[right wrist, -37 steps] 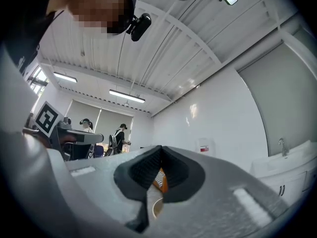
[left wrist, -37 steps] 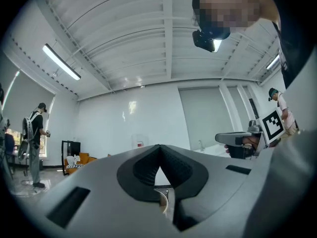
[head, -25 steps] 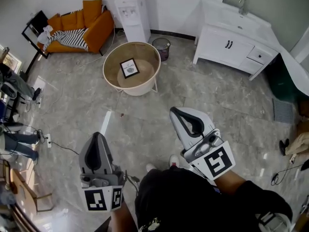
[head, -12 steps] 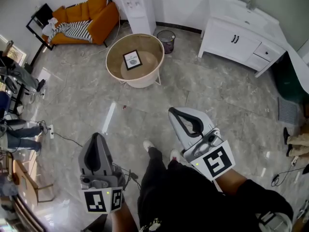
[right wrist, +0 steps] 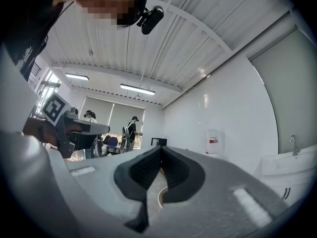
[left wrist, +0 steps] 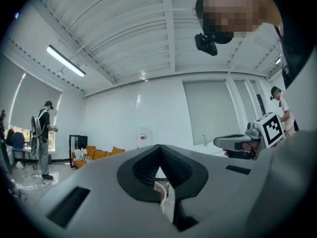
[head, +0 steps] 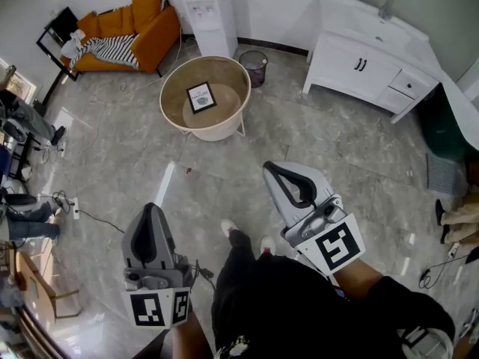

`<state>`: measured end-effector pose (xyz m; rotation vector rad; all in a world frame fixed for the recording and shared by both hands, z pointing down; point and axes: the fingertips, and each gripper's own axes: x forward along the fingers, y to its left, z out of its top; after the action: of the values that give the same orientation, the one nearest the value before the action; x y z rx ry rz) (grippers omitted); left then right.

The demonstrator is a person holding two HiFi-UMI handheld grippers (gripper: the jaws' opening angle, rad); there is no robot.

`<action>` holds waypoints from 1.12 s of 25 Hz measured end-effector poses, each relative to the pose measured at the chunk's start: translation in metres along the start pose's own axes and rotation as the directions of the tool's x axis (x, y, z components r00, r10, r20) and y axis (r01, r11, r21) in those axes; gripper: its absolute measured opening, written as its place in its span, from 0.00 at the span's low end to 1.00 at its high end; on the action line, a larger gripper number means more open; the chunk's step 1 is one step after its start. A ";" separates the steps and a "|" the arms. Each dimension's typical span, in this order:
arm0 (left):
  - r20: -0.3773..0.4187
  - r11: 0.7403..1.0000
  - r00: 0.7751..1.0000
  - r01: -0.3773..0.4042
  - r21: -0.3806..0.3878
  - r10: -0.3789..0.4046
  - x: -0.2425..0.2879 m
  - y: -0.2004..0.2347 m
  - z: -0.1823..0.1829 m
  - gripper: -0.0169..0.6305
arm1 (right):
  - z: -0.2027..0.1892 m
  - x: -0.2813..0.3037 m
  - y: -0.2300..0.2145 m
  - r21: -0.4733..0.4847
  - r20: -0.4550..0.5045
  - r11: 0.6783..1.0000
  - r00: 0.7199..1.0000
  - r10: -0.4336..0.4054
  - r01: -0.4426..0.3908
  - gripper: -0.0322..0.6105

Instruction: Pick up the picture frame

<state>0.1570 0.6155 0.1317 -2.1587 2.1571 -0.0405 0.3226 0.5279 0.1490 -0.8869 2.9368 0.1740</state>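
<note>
Head view: looks steeply down on a grey stone-patterned floor (head: 352, 163), with a gripper in each of the person's hands low in the foreground.
Picture frame (head: 200, 97): lies flat and face up on the bottom of a round beige tub (head: 213, 132), far ahead of both grippers.
Frame direction: black border around a white sheet. It is nearly square, and its slightly longer side runs away from the person, with the far end leaning a little left. The edges sit askew to the room's walls.
Tub contents: only the frame shows inside, resting left of centre. The tub stands on thin legs.
Waste bin (head: 253, 65): a dark mesh bin just beside the tub's far right. Its contents cannot be made out.
Left gripper (head: 152, 209): jaws pressed together with nothing between them, pointing level toward the tub.
Right gripper (head: 273, 172): jaws pressed together and empty, also aimed toward the tub.
Surroundings: an orange sofa (head: 153, 28) with a striped cloth (head: 112, 51) at far left, a white water dispenser (head: 209, 10) behind the tub, and a white sink cabinet (head: 359, 62) at far right.
Hard to make out: the print on the frame is too small to read. In both gripper views the grey jaw bodies hide the frame, and only a sliver of tub rim shows beneath the closed tips. The person's dark clothing cuts off the floor at the bottom edge.
</note>
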 end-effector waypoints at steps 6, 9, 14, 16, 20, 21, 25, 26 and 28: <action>0.013 1.000 1.000 0.001 0.003 -0.001 0.017 0.013 0.006 0.04 | 0.007 0.020 -0.009 -0.008 0.008 1.000 1.000 -0.001 0.001 0.04; 0.020 1.000 1.000 -0.005 0.027 0.004 0.025 0.025 0.010 0.04 | 0.010 0.032 -0.012 -0.019 0.017 1.000 1.000 -0.001 0.001 0.05; 0.018 0.999 0.999 -0.032 0.020 0.032 0.040 0.042 0.010 0.04 | 0.008 0.051 -0.020 -0.021 0.013 1.000 1.000 0.006 -0.006 0.04; 0.012 0.999 1.000 -0.026 0.023 0.025 0.048 0.043 0.008 0.04 | 0.005 0.058 -0.025 -0.016 0.009 1.000 1.000 0.005 -0.005 0.05; 0.000 0.999 1.000 -0.029 0.021 0.029 0.058 0.057 0.002 0.04 | 0.001 0.079 -0.026 -0.012 0.004 1.000 1.000 0.013 -0.013 0.05; -0.003 0.999 0.999 -0.035 0.019 0.035 0.061 0.063 0.002 0.04 | 0.001 0.086 -0.026 -0.012 0.005 1.000 1.000 0.015 -0.015 0.04; -0.003 0.999 0.999 -0.039 0.019 0.039 0.076 0.086 0.005 0.04 | 0.003 0.112 -0.027 -0.011 0.003 1.000 1.000 0.017 -0.017 0.04; -0.004 0.999 0.999 -0.035 0.020 0.035 0.080 0.090 0.005 0.04 | 0.003 0.118 -0.027 -0.010 0.002 1.000 1.000 0.016 -0.016 0.05; -0.007 0.999 1.000 -0.027 0.021 0.027 0.087 0.098 0.004 0.04 | 0.003 0.129 -0.027 -0.011 0.003 1.000 1.000 0.012 -0.012 0.05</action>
<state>0.0598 0.5288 0.1163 -2.1208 2.1794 -0.0693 0.2300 0.4352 0.1309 -0.8698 2.9421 0.1918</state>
